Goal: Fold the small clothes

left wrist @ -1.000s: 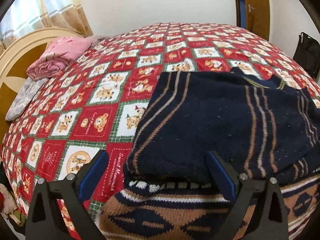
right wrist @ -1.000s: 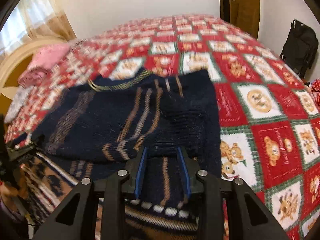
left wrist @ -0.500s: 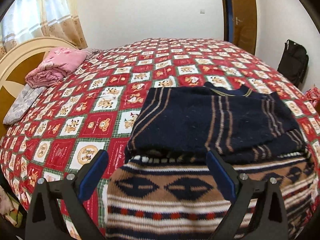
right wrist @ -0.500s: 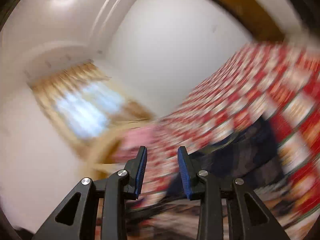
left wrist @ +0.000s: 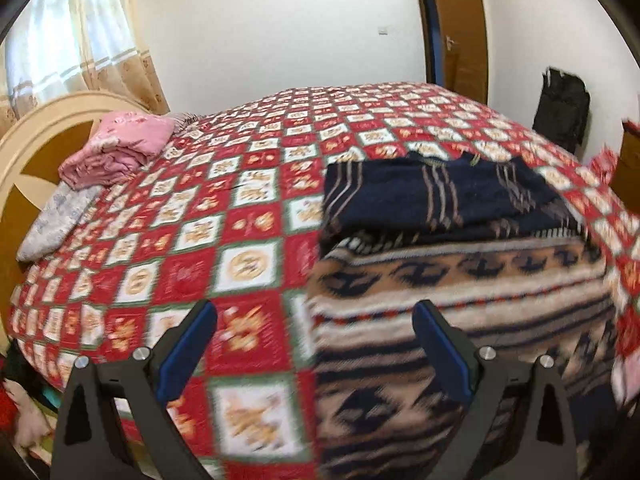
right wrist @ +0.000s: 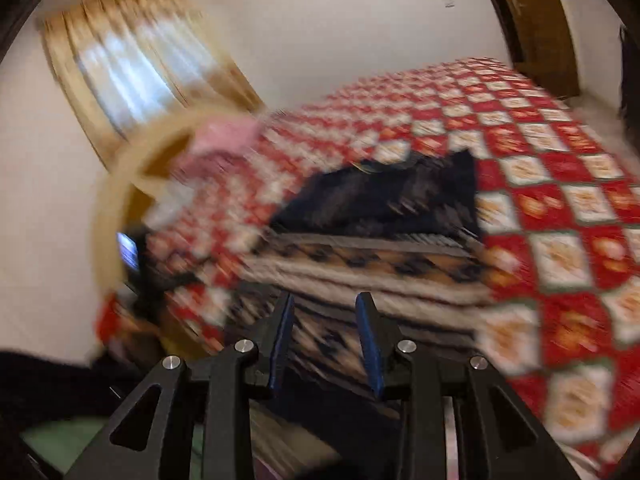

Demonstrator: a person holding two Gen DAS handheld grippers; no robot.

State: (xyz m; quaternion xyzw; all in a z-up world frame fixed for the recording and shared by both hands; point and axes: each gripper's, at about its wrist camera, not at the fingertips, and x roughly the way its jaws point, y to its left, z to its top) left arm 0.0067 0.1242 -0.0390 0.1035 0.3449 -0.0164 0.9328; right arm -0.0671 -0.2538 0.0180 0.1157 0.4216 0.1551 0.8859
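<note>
A knitted sweater lies folded on the bed, its navy striped upper part (left wrist: 432,196) laid over the brown and cream patterned lower part (left wrist: 460,300). My left gripper (left wrist: 315,308) hangs wide open above the sweater's near left corner, holding nothing. The right wrist view is blurred. It shows the same navy fold (right wrist: 384,196) over the patterned part (right wrist: 360,264). My right gripper (right wrist: 325,298) hovers above the near edge, its jaws a narrow gap apart and nothing between them.
The red patchwork quilt (left wrist: 240,216) covers the whole bed. A folded pink cloth (left wrist: 120,148) and a grey pillow (left wrist: 56,220) lie by the cream headboard (left wrist: 36,148) at the left. A black bag (left wrist: 560,108) and a wooden door (left wrist: 460,20) stand beyond the far right.
Both grippers have drawn back and up from the sweater, so more of the patterned lower part shows. The right view swung up toward the window, then back down to the bed.
</note>
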